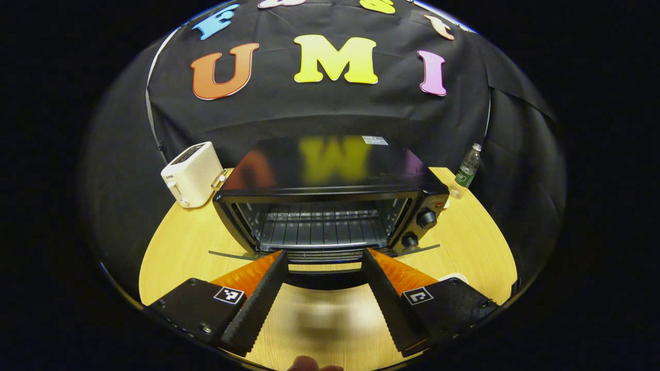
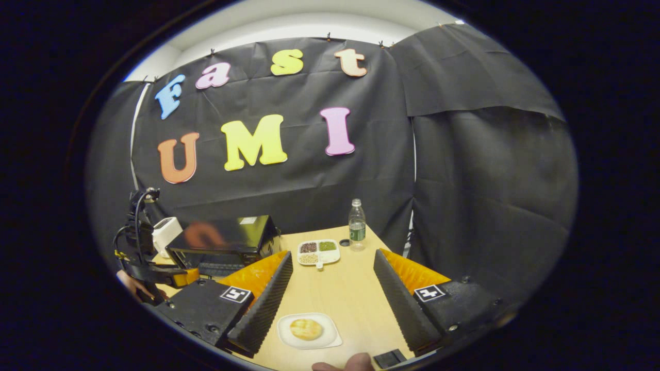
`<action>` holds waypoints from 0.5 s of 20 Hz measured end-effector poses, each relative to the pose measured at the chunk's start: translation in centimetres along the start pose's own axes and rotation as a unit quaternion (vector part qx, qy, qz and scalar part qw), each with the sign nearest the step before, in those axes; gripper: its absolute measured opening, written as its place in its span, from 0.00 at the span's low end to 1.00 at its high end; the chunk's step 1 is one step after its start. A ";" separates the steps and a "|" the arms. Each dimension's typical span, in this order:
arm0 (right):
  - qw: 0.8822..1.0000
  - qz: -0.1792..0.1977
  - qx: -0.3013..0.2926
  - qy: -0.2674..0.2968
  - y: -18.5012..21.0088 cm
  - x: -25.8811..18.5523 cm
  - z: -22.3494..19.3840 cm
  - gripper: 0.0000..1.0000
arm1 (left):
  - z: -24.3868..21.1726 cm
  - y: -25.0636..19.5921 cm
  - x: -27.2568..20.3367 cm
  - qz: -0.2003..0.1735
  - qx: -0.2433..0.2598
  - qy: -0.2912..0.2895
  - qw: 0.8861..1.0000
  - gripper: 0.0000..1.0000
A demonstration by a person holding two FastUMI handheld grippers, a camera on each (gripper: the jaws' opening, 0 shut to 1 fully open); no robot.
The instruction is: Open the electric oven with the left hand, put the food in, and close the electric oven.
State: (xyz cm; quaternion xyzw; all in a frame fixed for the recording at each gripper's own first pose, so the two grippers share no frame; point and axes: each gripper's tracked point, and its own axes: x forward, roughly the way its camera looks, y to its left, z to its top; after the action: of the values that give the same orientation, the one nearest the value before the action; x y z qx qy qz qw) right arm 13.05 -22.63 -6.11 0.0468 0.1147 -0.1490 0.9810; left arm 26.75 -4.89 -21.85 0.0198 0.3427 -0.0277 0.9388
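Left gripper (image 1: pixel 324 265) and right gripper (image 2: pixel 332 268) both spread wide, holding nothing.

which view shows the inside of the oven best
The left gripper view: the oven faces it head on with its door down, so the wire rack inside is plain. The right gripper view catches the oven from the side, far off, with the inside hidden.

Oven (image 1: pixel 330 206) mouth open, door (image 1: pixel 325 275) dropped flat toward the front; cavity bare above the rack (image 1: pixel 322 229). Toaster (image 1: pixel 192 173) stands just left of oven, bottle (image 2: pixel 357 225) right of it. Right of oven, bare table (image 2: pixel 350 288) between compartment dish (image 2: pixel 318 252) and bun plate (image 2: pixel 309 331) nearer the front edge.
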 end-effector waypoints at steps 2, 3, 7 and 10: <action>1.000 -0.004 -0.002 0.002 0.1 -0.6 -0.3 1.00 | -1.6 -0.1 -0.5 -0.005 0.002 0.014 1.000 0.96; 1.000 -0.007 -0.003 0.006 0.1 -0.9 -0.3 1.00 | -2.4 -0.1 -0.7 -0.007 0.004 0.020 1.000 0.96; 1.000 -0.014 -0.003 0.009 0.7 -2.1 -0.3 0.97 | -5.4 -0.3 -1.1 -0.014 0.017 0.041 0.999 0.96; 1.000 -0.018 -0.009 0.012 1.3 -2.8 -0.6 0.96 | -7.5 -0.3 -0.9 -0.021 0.020 0.055 0.998 0.95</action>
State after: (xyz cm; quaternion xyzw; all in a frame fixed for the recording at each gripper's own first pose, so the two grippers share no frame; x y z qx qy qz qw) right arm 10.69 -20.47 -5.93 0.0377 0.1283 -0.1646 0.9773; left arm 21.24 -4.78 -27.01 0.0327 0.3932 -0.0535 0.9173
